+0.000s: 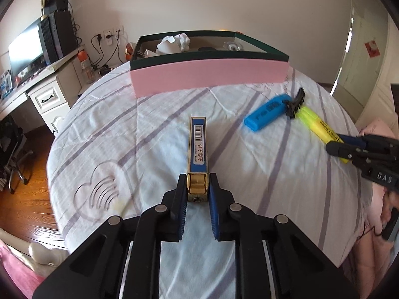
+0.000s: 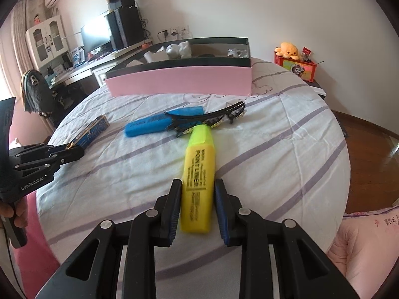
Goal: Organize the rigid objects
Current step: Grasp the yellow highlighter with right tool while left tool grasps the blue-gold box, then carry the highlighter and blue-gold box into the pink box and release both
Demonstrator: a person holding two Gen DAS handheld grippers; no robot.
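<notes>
My left gripper (image 1: pixel 197 182) is shut on the near end of a slim gold and blue box (image 1: pixel 198 139), which lies lengthwise on the striped bed sheet. In the right wrist view that box (image 2: pixel 93 129) sits at the left with the left gripper (image 2: pixel 74 150) on it. My right gripper (image 2: pixel 198 186) is shut on a yellow highlighter (image 2: pixel 198 159), whose cap points at a black hair clip (image 2: pixel 212 117) and a blue highlighter (image 2: pixel 149 125). A pink box with a dark rim (image 1: pixel 207 74) stands beyond, holding several items.
The bed sheet (image 1: pixel 149 124) drops off to wooden floor on the left and far right. A desk with a monitor (image 1: pixel 25 47) stands left of the bed. A pink pillow (image 2: pixel 369 239) lies at the near right. An orange plush (image 2: pixel 288 48) sits on a tin behind the bed.
</notes>
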